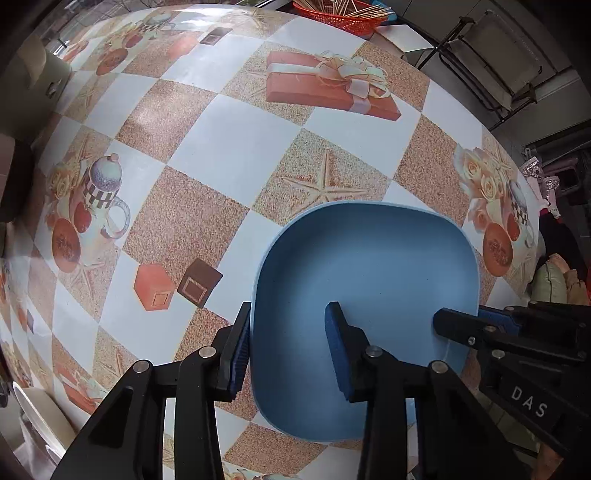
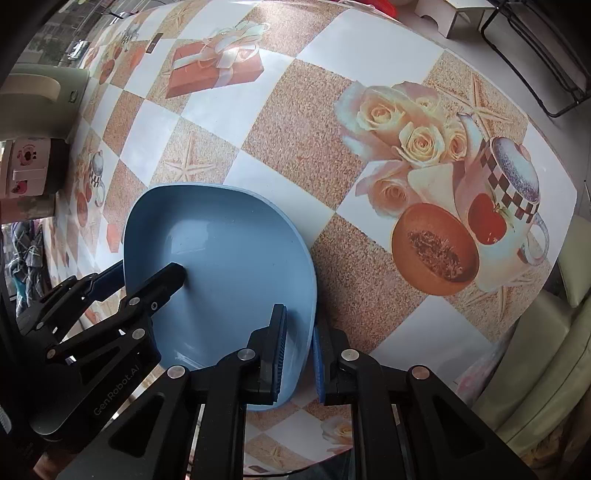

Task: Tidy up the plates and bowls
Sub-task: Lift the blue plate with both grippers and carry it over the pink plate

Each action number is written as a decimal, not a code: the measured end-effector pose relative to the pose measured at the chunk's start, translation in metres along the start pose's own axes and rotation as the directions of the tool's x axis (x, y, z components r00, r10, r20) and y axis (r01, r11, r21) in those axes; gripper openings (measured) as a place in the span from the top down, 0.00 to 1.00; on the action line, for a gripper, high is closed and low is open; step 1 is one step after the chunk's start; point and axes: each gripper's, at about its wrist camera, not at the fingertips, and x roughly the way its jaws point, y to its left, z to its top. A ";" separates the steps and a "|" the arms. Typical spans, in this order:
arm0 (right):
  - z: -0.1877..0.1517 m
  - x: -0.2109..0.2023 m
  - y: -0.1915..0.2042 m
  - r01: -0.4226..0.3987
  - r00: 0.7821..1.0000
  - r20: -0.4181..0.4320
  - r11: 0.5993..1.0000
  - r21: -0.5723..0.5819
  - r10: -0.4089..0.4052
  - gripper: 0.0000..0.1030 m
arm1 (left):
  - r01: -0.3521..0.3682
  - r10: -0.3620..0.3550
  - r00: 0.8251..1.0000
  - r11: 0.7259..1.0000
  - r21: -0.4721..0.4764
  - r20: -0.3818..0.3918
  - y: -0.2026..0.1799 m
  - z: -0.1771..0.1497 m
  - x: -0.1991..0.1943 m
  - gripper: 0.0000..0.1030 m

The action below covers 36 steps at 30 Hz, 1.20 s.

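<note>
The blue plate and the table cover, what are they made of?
The blue plate looks like matte plastic, perhaps melamine: one even colour, thin rounded rim, only a soft sheen. The table cover looks like glossy vinyl or oilcloth: printed roses, starfish and gift boxes lie flat under window glare. Neither can be told for sure.

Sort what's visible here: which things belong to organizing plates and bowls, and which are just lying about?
Job in hand:
blue plate
left gripper, astride one rim
right gripper, shut on the opposite rim
white dish at the table edge

Lying about:
red basket of sticks
patterned tablecloth
folding rack
</note>
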 end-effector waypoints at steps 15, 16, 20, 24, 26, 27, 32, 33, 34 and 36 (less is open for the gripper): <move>-0.028 0.000 0.036 0.159 0.987 0.028 0.949 -0.274 -0.157 0.85 | 0.040 -0.037 0.999 0.983 -0.181 0.021 0.023 -0.079 -0.002 0.81; -0.033 0.002 0.040 0.165 0.986 0.027 0.941 -0.295 -0.165 0.85 | 0.041 -0.038 0.999 0.981 -0.189 0.021 0.024 -0.087 -0.003 0.81; -0.059 0.012 0.061 0.197 0.979 0.032 0.894 -0.403 -0.201 0.84 | 0.024 -0.022 1.000 0.969 -0.245 0.011 0.030 -0.131 -0.003 0.81; -0.091 0.022 0.085 0.197 0.975 0.015 0.837 -0.510 -0.221 0.84 | 0.019 -0.026 1.000 0.939 -0.343 -0.016 0.037 -0.183 -0.002 0.81; -0.098 0.032 0.102 0.182 0.975 -0.006 0.807 -0.561 -0.224 0.84 | 0.015 -0.029 0.999 0.925 -0.380 -0.030 0.039 -0.210 -0.002 0.80; -0.105 0.035 0.109 0.175 0.974 -0.016 0.790 -0.588 -0.228 0.84 | 0.015 -0.032 0.999 0.916 -0.400 -0.037 0.041 -0.225 -0.002 0.80; -0.148 0.051 0.144 0.178 0.964 -0.013 0.676 -0.715 -0.267 0.84 | -0.014 -0.025 0.997 0.879 -0.476 -0.075 0.043 -0.290 -0.003 0.79; -0.159 0.054 0.152 0.175 0.962 -0.015 0.658 -0.732 -0.273 0.84 | -0.019 -0.024 0.996 0.869 -0.494 -0.082 0.044 -0.301 -0.003 0.78; -0.165 0.057 0.159 0.173 0.961 -0.017 0.644 -0.745 -0.277 0.84 | -0.020 -0.027 0.996 0.856 -0.516 -0.085 0.045 -0.312 -0.004 0.78; -0.177 0.062 0.169 0.160 0.959 -0.027 0.617 -0.770 -0.282 0.84 | -0.021 -0.035 0.995 0.829 -0.559 -0.090 0.049 -0.332 -0.005 0.78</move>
